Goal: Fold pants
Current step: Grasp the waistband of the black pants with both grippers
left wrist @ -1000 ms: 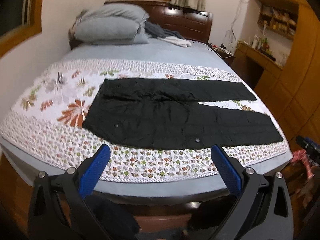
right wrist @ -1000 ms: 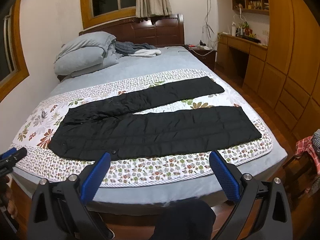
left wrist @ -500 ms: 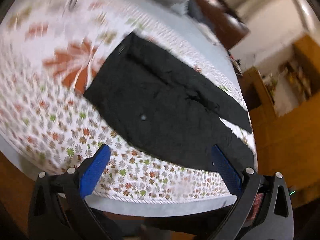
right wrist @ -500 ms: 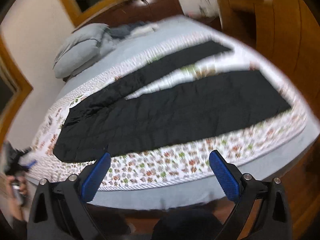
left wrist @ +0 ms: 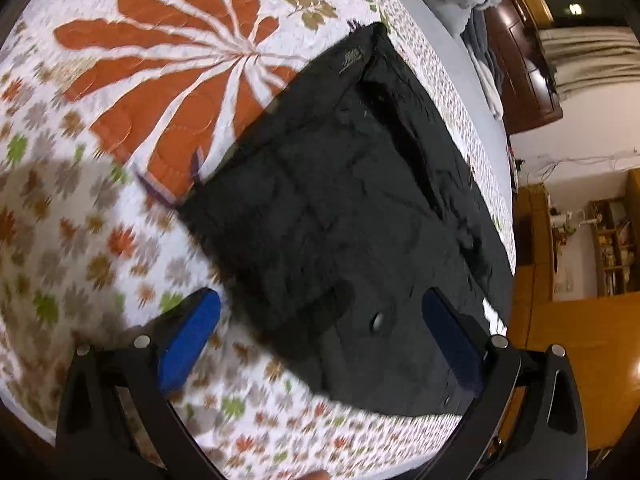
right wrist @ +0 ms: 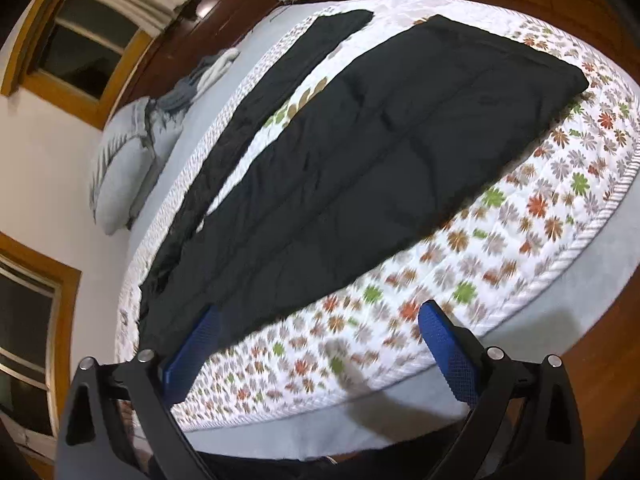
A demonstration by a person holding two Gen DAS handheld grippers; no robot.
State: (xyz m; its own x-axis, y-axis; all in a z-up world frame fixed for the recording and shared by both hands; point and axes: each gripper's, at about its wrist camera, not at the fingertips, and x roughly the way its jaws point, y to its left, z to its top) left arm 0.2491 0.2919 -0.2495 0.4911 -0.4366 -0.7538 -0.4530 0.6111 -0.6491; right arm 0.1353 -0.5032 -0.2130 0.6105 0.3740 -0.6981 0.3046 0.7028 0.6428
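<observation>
A pair of black quilted fabric pants [left wrist: 360, 208] lies spread flat on a bed, on top of a white quilted bedspread printed with orange, green and grey flowers [left wrist: 100, 160]. The waist end fills the left wrist view; the two legs [right wrist: 380, 152] stretch away in the right wrist view, parted in a narrow V with bedspread showing between them.

The padded cloth looks soft, limp and fairly light, likely to sag and drag if lifted by one point. The best holds seem to be the near waistband corner and the near leg's hem, pinching through both layers at the edge.

The left tool [left wrist: 320, 340], with blue-padded fingers, is spread wide and holds nothing; it hovers low over the waist corner, one finger over the bedspread and the other over black fabric. The right tool [right wrist: 320, 348] is also spread wide and empty, near the bed's front edge beside the near leg.

Beyond lie grey pillows [right wrist: 124, 160], a dark wooden headboard [right wrist: 208, 24] and wood-framed windows.
</observation>
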